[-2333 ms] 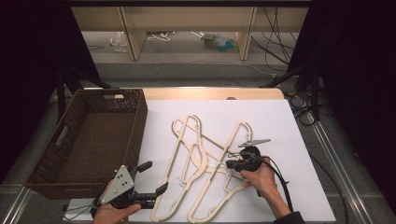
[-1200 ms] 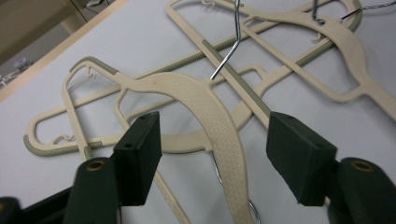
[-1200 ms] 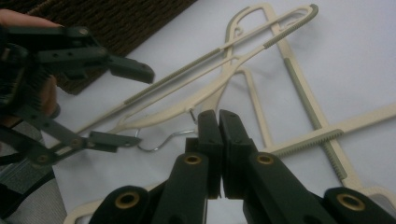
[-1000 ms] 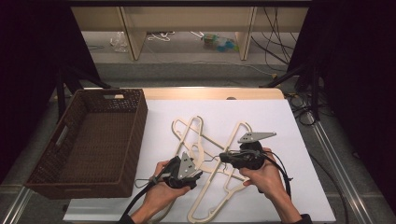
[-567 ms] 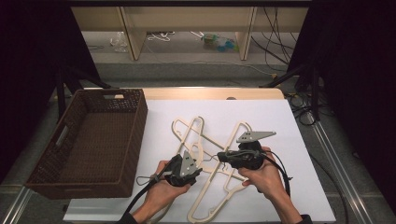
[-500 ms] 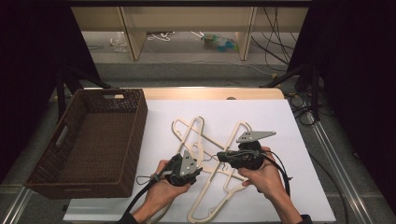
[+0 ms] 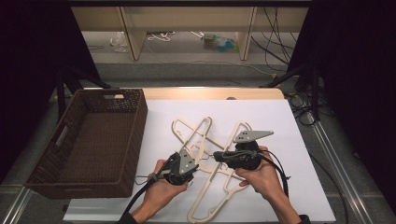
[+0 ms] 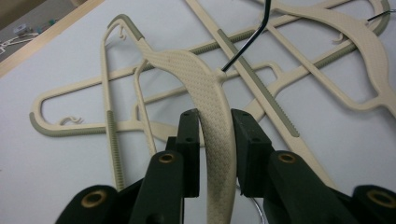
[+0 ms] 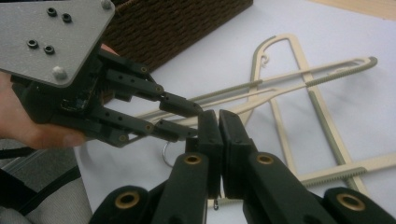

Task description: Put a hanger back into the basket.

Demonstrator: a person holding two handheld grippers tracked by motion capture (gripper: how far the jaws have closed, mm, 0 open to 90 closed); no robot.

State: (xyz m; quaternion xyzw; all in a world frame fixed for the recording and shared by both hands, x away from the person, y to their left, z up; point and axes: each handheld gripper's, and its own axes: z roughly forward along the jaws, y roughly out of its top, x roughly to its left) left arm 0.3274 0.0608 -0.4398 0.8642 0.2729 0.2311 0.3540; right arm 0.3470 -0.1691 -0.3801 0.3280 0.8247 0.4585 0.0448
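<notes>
Cream plastic hangers (image 7: 204,125) lie crossed on the white mat (image 7: 280,121). In the left gripper view my left gripper (image 8: 217,127) has just been closing, and its pads now sit against both sides of the textured shoulder of one hanger (image 8: 205,79). From the high view that left gripper (image 7: 196,164) points right, tip to tip with my right gripper (image 7: 216,154). In the right gripper view the right gripper (image 9: 218,116) is shut, with a thin metal hanger hook (image 9: 164,154) passing between its jaws. The left gripper (image 9: 191,120) faces it, just to the left.
A dark wicker basket (image 7: 138,122) stands at the mat's left edge, close behind the left hand (image 9: 177,28). Bare mat stretches to the right and far side of the hangers. A wooden table edge (image 7: 210,93) runs behind the mat.
The left hand came from the mat's front left corner to the hangers, and its jaws have closed round a hanger shoulder. The right gripper stayed shut in nearly the same place.
</notes>
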